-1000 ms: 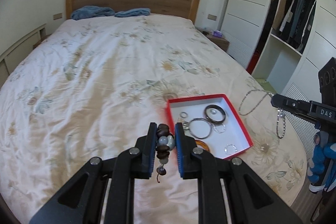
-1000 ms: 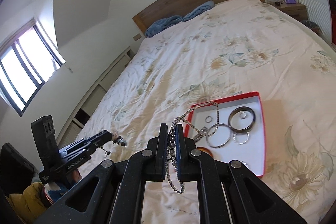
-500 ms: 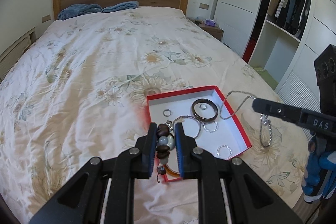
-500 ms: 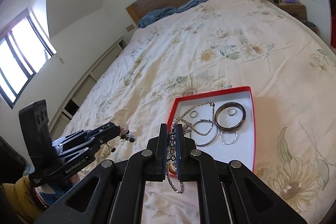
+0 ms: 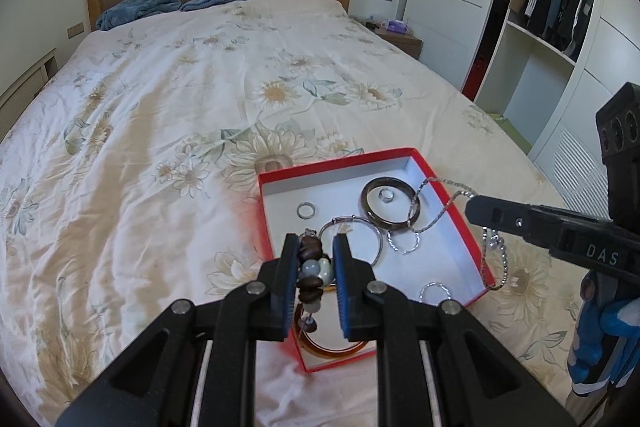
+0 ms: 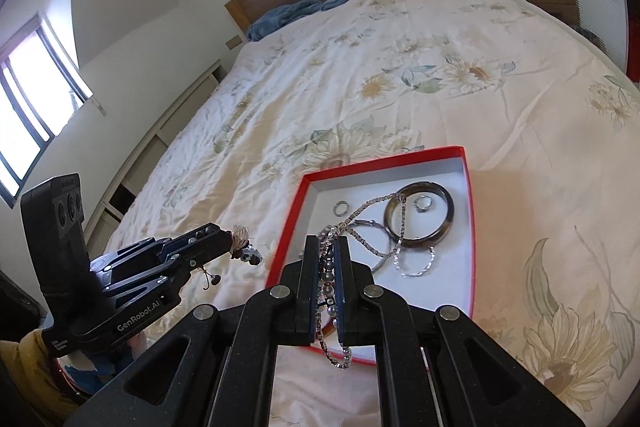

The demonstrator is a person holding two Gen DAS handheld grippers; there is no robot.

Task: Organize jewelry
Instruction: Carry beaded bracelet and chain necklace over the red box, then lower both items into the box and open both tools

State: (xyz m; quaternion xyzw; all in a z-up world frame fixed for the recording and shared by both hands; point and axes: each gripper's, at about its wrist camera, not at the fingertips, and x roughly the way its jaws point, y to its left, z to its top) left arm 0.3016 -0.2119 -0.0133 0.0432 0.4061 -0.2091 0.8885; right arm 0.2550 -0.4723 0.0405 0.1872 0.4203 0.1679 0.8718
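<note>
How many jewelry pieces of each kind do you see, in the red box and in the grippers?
Bangles and large hoops: 5, such as the dark bangle
Small rings: 2, such as the plain ring
Beaded bracelet: 1
Silver chain: 1
Total: 9

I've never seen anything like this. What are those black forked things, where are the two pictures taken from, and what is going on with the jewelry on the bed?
No robot here: a person holds a two-finger gripper in each hand, and each carries a wide-angle camera looking along its fingers. So one picture comes from the left gripper, the other from the right gripper; each also shows the other from the side. On the floral bed lies a red box, already holding a dark bangle, rings and thin silver hoops. The left gripper is shut on a beaded bracelet of brown and pale stones. The right is shut on a silver chain, which trails over the box.
</note>
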